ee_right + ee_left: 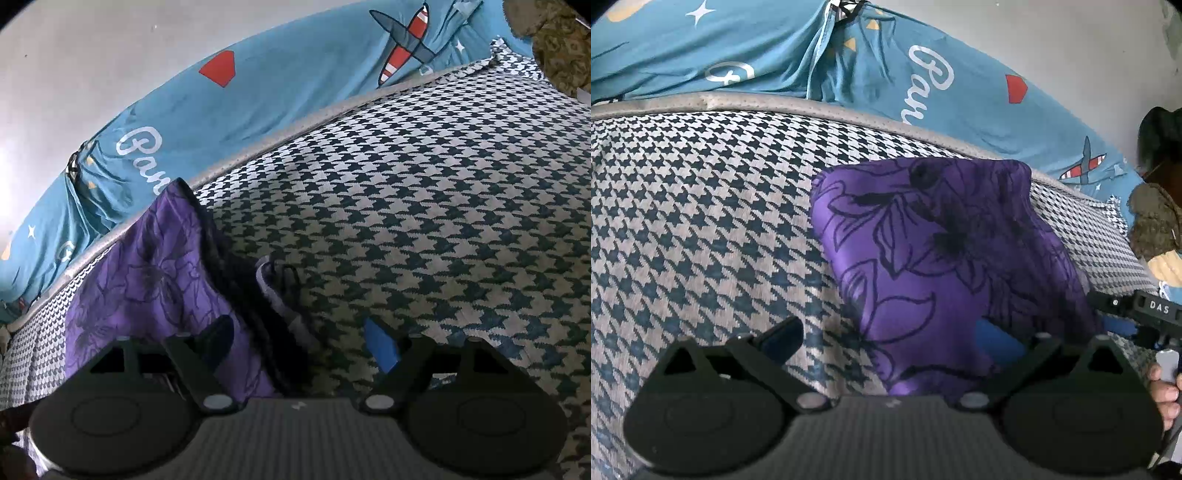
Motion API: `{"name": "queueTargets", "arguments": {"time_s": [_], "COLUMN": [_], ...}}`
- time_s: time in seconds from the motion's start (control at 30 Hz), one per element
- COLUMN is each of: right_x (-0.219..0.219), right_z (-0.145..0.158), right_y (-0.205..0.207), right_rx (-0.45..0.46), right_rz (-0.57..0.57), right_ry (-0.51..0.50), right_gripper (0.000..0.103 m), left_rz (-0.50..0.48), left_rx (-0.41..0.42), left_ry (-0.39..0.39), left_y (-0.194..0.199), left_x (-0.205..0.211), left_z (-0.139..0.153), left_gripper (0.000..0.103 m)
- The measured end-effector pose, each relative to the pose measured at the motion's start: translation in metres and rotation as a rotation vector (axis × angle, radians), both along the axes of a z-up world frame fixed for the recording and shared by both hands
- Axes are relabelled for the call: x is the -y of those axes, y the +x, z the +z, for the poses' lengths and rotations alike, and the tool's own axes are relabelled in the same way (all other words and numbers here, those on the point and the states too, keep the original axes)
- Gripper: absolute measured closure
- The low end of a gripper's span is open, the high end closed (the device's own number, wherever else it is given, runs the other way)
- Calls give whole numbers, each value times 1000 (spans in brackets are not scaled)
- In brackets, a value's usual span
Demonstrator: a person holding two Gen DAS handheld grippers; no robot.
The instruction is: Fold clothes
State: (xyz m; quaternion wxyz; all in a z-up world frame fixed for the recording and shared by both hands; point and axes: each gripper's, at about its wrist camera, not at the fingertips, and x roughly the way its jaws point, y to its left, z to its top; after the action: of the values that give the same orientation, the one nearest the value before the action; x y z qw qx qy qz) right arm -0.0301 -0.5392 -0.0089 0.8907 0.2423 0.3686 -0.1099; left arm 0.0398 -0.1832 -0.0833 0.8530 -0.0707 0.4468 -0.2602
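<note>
On the houndstooth bed (701,221) lies my purple flowered cloth (942,258), folded into a compact block with dark outlined blooms. My left fingers (783,338) spread wide over its near edge. My right fingers (380,347) stand wide too, straddling its dark side edge.

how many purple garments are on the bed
1: a folded purple floral fabric garment lies on the houndstooth bed cover, between both open grippers; more could lie outside the views.

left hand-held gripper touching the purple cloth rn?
Cannot tell. In the left wrist view the left hand-held gripper is open, its blue pad overlapping the purple cloth, but no plain contact or gap shows.
</note>
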Motion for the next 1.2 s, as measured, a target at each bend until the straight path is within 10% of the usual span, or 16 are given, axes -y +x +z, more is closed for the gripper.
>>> {"name": "queueTargets", "arguments": {"time_s": [1.2], "right_x": [-14], "right_z": [-11], "right_y": [10], "right_rx": [-13], "right_rz": [92], "right_ry": [-38], "right_gripper": [22], "left_rz": [-54], "left_rx": [-17], "left_ry": [7], "left_y": [13], "left_x": [8], "left_z": [-12], "left_gripper": [0]}}
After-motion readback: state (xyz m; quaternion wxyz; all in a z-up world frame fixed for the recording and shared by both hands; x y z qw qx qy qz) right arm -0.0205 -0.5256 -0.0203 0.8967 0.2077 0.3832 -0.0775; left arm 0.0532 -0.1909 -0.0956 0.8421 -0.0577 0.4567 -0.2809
